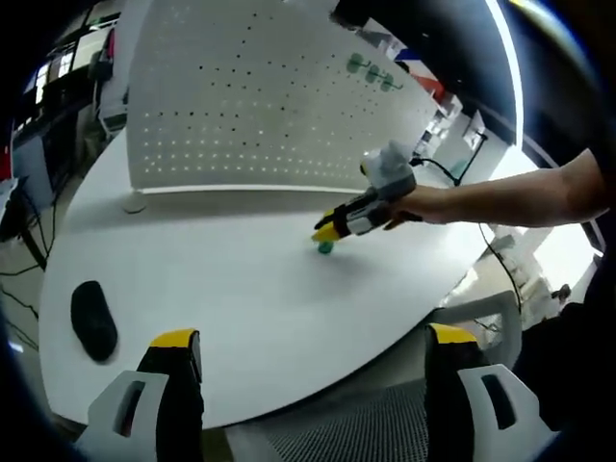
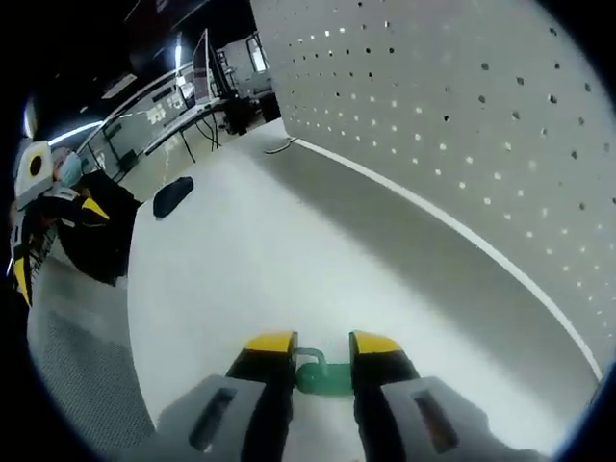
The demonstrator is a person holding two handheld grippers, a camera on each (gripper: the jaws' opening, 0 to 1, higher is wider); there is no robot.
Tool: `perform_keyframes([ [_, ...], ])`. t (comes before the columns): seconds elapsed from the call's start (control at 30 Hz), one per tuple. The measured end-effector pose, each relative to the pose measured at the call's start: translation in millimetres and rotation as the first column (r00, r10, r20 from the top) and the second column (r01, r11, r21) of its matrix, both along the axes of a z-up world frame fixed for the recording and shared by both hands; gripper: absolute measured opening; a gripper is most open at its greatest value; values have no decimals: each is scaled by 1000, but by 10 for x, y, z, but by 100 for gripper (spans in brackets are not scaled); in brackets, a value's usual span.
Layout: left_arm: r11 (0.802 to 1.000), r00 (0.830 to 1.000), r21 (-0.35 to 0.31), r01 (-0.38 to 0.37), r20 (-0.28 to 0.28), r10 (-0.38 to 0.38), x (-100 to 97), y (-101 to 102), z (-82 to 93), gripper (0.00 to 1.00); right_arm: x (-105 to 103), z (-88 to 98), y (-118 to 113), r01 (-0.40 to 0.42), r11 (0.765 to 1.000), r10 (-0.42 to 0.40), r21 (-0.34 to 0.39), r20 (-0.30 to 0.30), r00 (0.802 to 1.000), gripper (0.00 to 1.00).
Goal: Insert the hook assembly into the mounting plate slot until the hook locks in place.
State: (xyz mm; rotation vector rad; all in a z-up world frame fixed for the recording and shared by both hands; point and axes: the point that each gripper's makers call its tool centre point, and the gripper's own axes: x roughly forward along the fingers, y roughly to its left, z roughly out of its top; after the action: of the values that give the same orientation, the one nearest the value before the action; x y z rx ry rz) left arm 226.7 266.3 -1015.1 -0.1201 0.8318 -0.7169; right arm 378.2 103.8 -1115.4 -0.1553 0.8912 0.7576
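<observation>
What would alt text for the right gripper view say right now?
The right tongs close around a small green hook lying on the white table. A white pegboard stands at the right, and a dark mouse lies farther off on the table.

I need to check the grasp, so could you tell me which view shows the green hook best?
The right gripper view: the green hook sits close up between the right gripper jaws. In the left gripper view it is a small green spot under that gripper's tips on the table.
</observation>
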Motion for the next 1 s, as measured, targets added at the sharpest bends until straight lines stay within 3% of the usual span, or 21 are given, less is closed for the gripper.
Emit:
perform_keyframes([
  [0.1, 1000, 1000, -2, -3, 0, 3, 3, -1, 0, 98, -1, 72, -4, -8, 1000, 8, 27, 0, 1000, 20],
  [0.2, 1000, 1000, -2, -4, -4, 4, -1, -5, -12, 98, -88, 84, 3, -88, 996, 88, 21, 1, 996, 20],
  [0.33, 1000, 1000, -3, 0, -5, 0, 1, -27, -12, 97, -158, 20, -44, -161, 986, 162, -44, 11, 987, 19],
  [0.67, 1000, 1000, -3, -6, -3, 6, 11, -22, -14, 97, -49, 13, -20, -200, 977, 204, -79, 50, 978, 9],
  [0.73, 1000, 1000, -1, -8, -5, 8, 5, -17, -21, 97, -79, 18, 21, -205, 977, 207, -54, 25, 978, 3],
  [1.0, 1000, 1000, -4, -13, -12, 13, 3, -19, -42, 97, -103, 13, 78, -201, 978, 201, -49, -9, 980, 1],
])
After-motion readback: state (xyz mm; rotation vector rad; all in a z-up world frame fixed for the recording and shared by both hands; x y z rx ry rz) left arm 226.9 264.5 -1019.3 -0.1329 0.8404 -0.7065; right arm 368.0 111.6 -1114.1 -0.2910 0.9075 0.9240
